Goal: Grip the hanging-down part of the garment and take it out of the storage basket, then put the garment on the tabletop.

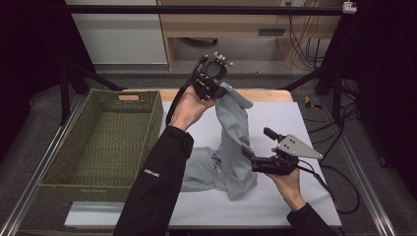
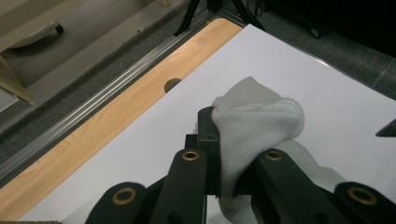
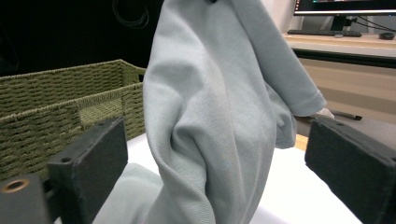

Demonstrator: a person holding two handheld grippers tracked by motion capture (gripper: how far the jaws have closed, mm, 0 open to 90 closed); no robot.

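Black long sleeves, small white sleeve logo, black tongs, grey three-cornered plate, trailing black cable

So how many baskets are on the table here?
1: a green woven basket at the table's left side, beside the grey garment that the left gripper holds up.

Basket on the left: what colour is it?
Olive green woven basket, shown best in the high view.

A: Right gripper is sitting with jaws spread wide, pale grey-blue garment hanging between them, touching neither.
B: Background?
A: Green woven basket is sitting left; desk with monitor is showing upper right.
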